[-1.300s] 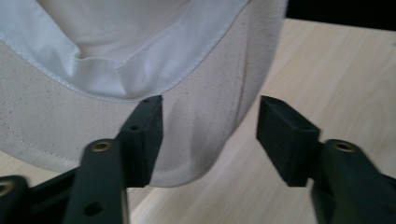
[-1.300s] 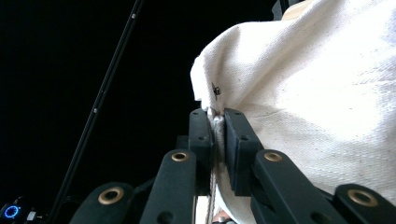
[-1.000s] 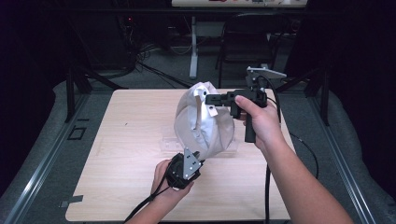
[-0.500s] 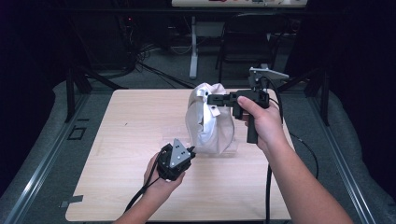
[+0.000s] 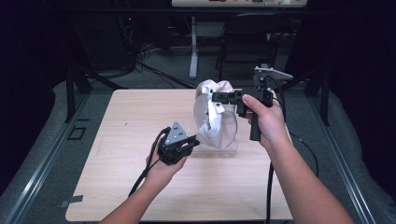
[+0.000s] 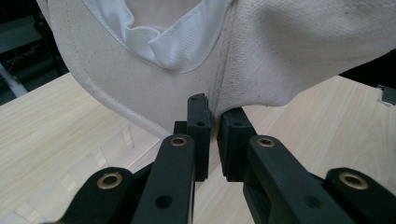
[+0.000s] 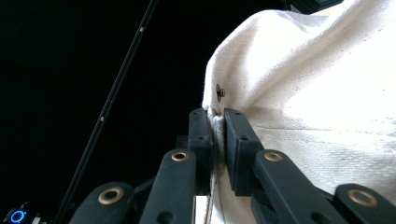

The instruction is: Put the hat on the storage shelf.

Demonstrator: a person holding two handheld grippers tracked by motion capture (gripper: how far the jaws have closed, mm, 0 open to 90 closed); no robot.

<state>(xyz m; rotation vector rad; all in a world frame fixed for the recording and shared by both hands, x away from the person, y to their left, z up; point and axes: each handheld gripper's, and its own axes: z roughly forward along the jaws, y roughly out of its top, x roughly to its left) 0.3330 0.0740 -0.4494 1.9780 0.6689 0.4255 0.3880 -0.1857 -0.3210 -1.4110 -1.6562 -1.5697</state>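
Hanging upright, the cloth bag point(image 5: 212, 116) is pinched by both hand-held grippers, right point(image 5: 219, 98) above left point(image 5: 194, 141).

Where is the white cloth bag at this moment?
In the high view the white cloth bag hangs over the table's far right part, between the left gripper and right gripper.

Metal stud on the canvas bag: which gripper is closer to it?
Right. The right gripper pinches the canvas bag just beneath the metal stud; the left gripper is at the bag's lower edge, farther off.
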